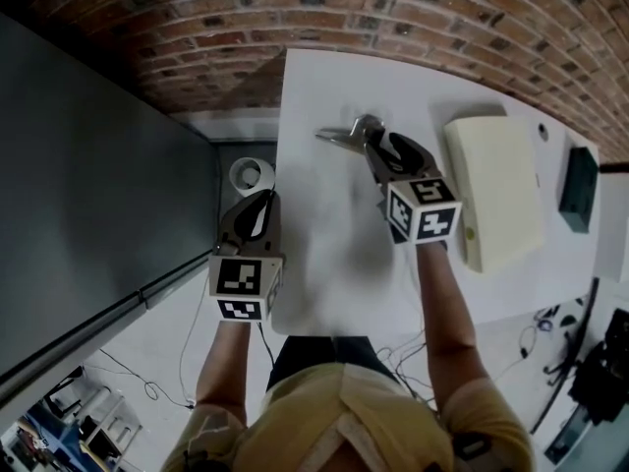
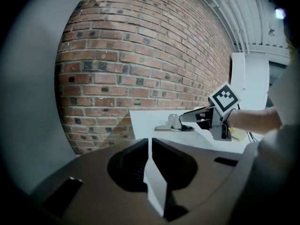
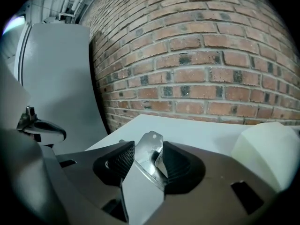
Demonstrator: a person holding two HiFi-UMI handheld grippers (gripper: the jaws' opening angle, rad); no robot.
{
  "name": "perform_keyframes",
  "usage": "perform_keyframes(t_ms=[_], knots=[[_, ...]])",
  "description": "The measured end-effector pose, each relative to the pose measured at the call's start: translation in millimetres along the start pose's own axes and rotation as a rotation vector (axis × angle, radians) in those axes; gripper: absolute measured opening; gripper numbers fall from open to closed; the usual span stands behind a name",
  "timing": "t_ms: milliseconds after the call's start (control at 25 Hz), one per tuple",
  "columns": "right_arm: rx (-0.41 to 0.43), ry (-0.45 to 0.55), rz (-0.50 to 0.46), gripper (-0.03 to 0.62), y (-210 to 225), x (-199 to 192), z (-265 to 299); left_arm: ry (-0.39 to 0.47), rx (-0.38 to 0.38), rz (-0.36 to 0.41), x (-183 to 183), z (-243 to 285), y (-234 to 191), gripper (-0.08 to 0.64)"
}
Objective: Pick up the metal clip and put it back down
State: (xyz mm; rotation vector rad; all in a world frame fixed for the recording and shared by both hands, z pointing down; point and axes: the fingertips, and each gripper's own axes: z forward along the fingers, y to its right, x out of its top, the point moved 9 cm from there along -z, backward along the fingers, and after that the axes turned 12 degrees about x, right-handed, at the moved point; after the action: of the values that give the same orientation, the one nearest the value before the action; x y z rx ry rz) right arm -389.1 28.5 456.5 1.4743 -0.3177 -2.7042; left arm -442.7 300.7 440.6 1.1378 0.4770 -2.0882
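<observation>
Two hand-held grippers are hovering over a white table (image 1: 324, 283) set against a brick wall, and only one of them is busy. The right gripper (image 1: 372, 142) is reaching in from about 5 o'clock toward the metal clip (image 1: 341, 136), which is lying on the tabletop near its far edge, at roughly 12 o'clock from the person. The clip's raised handle is standing between the spread jaws. The pads seem to be sitting just clear of it rather than squeezing it, so the table, not the tool, is judged to be carrying its weight. That reading suits the putting-down half of the task. The gripper is lining up along the handle, probably because that upright tab is the part offering the easiest grip. The left gripper (image 1: 261, 203) is hanging idle at 8 o'clock by the table's left edge, its jaws pressed together on nothing, likely parked there to leave the work area free. A cream-coloured block (image 1: 494, 190) is sitting well apart at the clip's 3 o'clock.
</observation>
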Motion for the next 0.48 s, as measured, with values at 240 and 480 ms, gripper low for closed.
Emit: perform_keyframes(t_ms=[240,480], knots=[[-0.006,-0.02,-0.006,0.185,5,7,13,0.027,0.014,-0.018,0,12,-7,0.005],[0.0,-0.053,-0.006,0.206,10,9,24,0.025,0.016,-0.035,-2,20,-8,0.005]])
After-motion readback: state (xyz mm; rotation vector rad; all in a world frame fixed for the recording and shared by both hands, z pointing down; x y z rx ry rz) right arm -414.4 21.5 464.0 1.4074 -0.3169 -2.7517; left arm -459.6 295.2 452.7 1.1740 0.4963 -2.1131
